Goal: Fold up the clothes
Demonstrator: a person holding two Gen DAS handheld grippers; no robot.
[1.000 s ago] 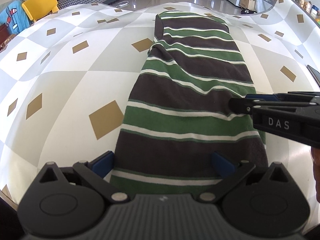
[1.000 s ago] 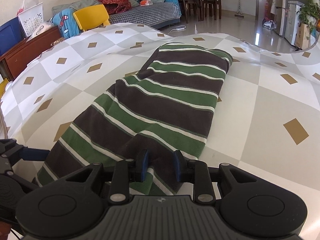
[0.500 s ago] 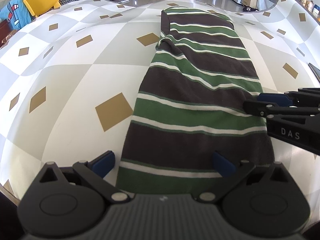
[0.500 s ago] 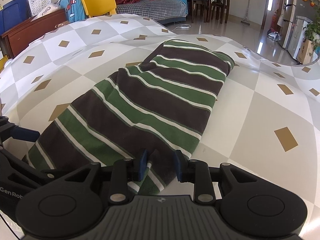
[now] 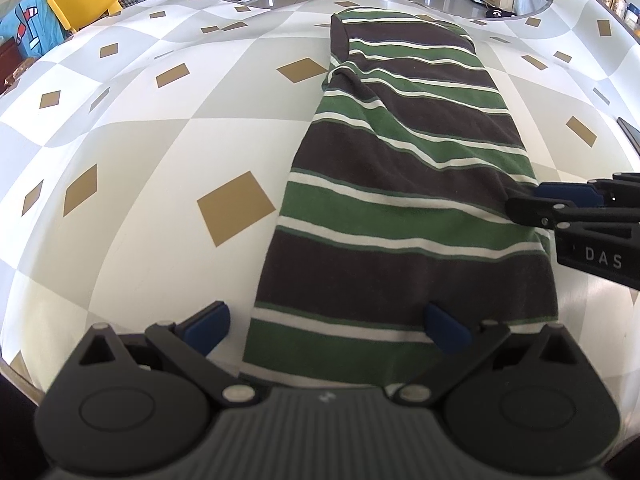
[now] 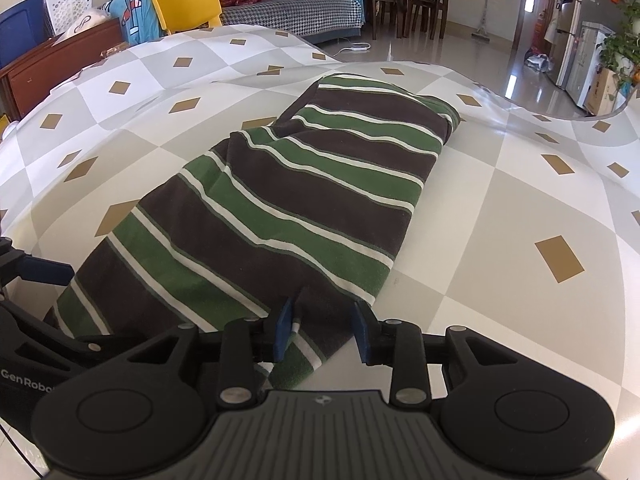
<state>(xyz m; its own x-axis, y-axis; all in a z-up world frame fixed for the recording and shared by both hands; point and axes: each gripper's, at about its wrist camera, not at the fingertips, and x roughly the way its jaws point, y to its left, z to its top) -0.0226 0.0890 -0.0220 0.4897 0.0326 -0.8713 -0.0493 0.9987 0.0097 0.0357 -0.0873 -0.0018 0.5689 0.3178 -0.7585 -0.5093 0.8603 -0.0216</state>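
Note:
A shirt (image 5: 404, 208) with green, brown and white stripes lies folded into a long strip on the checked tablecloth (image 5: 140, 160), running away from me. My left gripper (image 5: 326, 326) stands wide open over the shirt's near hem, one pad off its left edge and one above its right part. My right gripper (image 6: 323, 330) is at the shirt's (image 6: 288, 204) near right corner. Its jaws are opening, and the corner lies slack between the pads. In the left wrist view the right gripper (image 5: 532, 204) reaches in from the right edge. One left finger (image 6: 44, 270) shows in the right wrist view.
A dark flat object (image 5: 630, 132) lies at the table's right edge. Beyond the far edge stand a yellow chair (image 6: 186, 6), a sofa with heaped clothes (image 6: 288, 4) and a white basket (image 6: 70, 0). The table's near edge runs just under both grippers.
The right gripper's pads have drawn slightly apart, and the corner they pinched up has sunk flat. The right gripper sits a little lower in the left view. The left gripper stays wide open.

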